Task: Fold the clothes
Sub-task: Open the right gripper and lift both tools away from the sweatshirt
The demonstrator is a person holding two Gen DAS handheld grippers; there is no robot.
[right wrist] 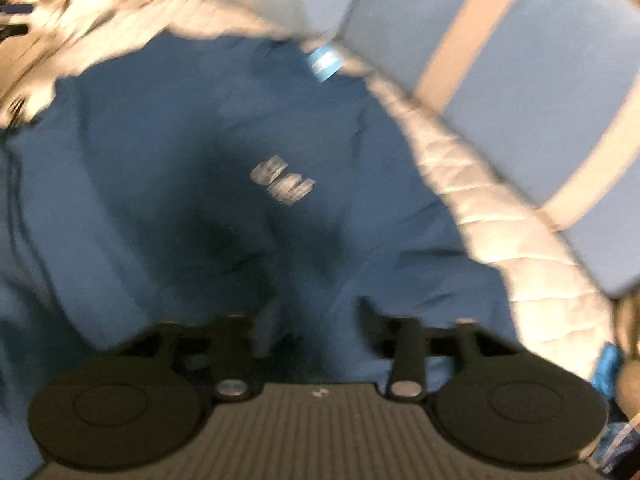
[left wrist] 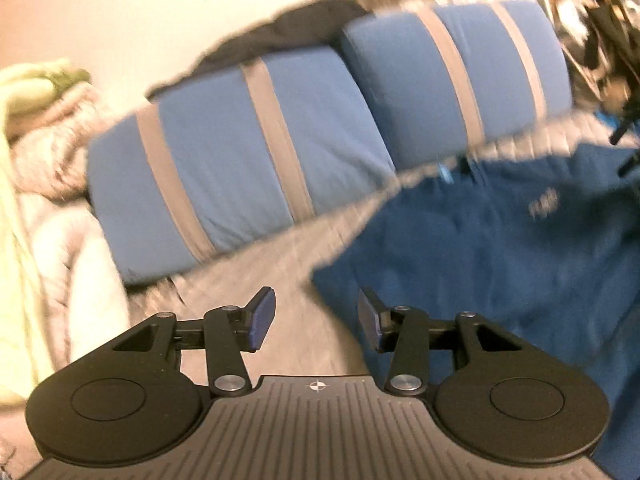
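Observation:
A dark blue garment (left wrist: 500, 260) lies spread on the bed, with a small white print (right wrist: 282, 180) on it and a light blue tag (right wrist: 324, 62) near its far edge. My left gripper (left wrist: 316, 318) is open and holds nothing. It hovers above the quilt, just off the garment's left edge. My right gripper (right wrist: 314, 328) is blurred and points down over the middle of the blue garment (right wrist: 180, 200). Its fingers stand apart and I see no cloth pinched between them.
Two blue pillows (left wrist: 240, 160) (left wrist: 452, 80) with grey stripes lie along the far side of the pale quilted bedspread (left wrist: 280, 264). A heap of pale clothes (left wrist: 60, 140) sits at the left. Dark clutter (left wrist: 604, 40) is at the far right.

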